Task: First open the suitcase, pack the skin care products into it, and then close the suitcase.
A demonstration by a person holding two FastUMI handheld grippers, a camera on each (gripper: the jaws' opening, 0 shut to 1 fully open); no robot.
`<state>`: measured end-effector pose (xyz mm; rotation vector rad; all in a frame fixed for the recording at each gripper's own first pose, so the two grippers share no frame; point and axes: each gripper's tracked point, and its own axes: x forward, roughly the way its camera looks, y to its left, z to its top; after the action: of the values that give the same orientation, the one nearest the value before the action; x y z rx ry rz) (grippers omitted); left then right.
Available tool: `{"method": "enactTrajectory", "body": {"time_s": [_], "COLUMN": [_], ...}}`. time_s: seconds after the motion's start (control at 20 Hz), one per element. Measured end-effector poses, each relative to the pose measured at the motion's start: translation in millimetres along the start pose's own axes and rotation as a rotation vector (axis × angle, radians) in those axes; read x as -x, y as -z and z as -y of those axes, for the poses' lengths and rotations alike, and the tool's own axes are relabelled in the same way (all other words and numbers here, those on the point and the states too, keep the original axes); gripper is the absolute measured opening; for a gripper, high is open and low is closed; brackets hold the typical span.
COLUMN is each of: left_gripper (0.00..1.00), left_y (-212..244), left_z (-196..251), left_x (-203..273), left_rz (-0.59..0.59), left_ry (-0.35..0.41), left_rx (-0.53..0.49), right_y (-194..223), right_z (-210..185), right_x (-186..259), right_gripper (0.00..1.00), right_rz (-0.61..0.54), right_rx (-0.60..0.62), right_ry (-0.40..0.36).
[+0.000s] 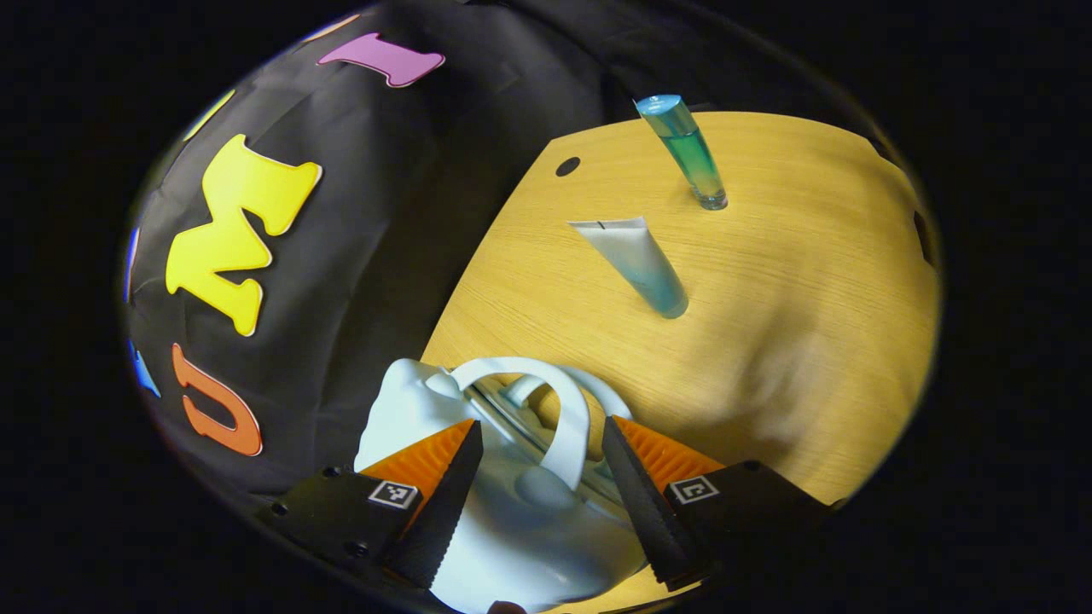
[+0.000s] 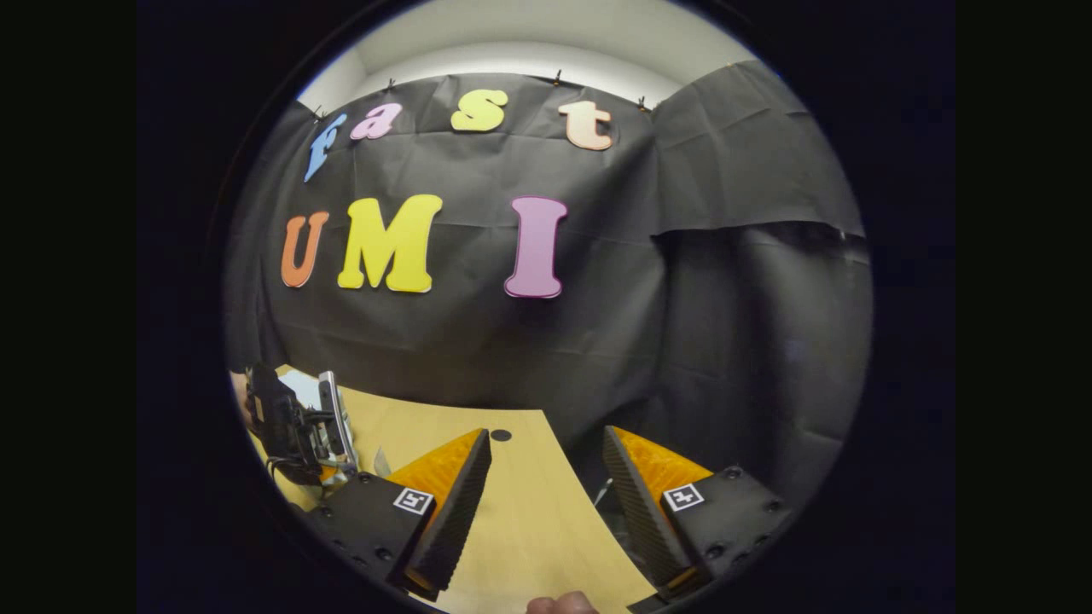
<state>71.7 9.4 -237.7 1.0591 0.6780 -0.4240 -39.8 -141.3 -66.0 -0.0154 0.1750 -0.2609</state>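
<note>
Left gripper (image 1: 542, 477) straddling the suitcase (image 1: 512, 512) handle (image 1: 563, 418), fingers spread.

The handle is arching up between the open fingers (neither seems to be touching it). Two tubes (image 1: 636, 260) are standing beyond on the table (image 1: 768, 298), well apart from the suitcase. The right gripper (image 2: 546, 495) is hovering open over the table edge.

The suitcase (image 1: 529, 520) is cut off below, partly hidden behind gripper fingers (image 1: 444, 503).
</note>
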Motion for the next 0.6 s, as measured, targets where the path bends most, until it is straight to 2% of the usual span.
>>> {"method": "enactTrajectory", "body": {"time_s": [0.2, 0.3, 0.35, 0.4, 0.45, 0.55, 0.6], "left_gripper": [0.81, 0.65, 0.5, 0.43, 0.46, 0.24, 0.19], "left_y": [4, 6, 7, 6, 4, 0, -1], "left_z": [4, 3, 6, 8, 7, 4, -1], "left_x": [-10, -15, -14, -16, -14, -10, -7], "left_rz": [-0.04, -0.063, -0.073, -0.078, -0.078, -0.055, -0.044], "left_ry": [0.028, 0.032, 0.047, 0.051, 0.051, 0.02, -0.003], "left_rx": [-0.066, -0.115, -0.133, -0.147, -0.154, -0.162, -0.149], "right_y": [2, 2, 3, 3, 2, 2, 1], "right_z": [3, 3, 3, 2, 1, 0, -1], "right_x": [4, 6, 6, 7, 8, 12, 13], "right_gripper": [0.79, 0.79, 0.79, 0.77, 0.77, 0.79, 0.79], "right_rz": [-0.005, -0.009, -0.011, -0.012, -0.01, -0.009, -0.007], "right_rx": [-0.006, -0.008, -0.007, -0.006, -0.005, -0.002, -0.002], "right_ry": [0.026, 0.034, 0.039, 0.041, 0.041, 0.039, 0.04]}}
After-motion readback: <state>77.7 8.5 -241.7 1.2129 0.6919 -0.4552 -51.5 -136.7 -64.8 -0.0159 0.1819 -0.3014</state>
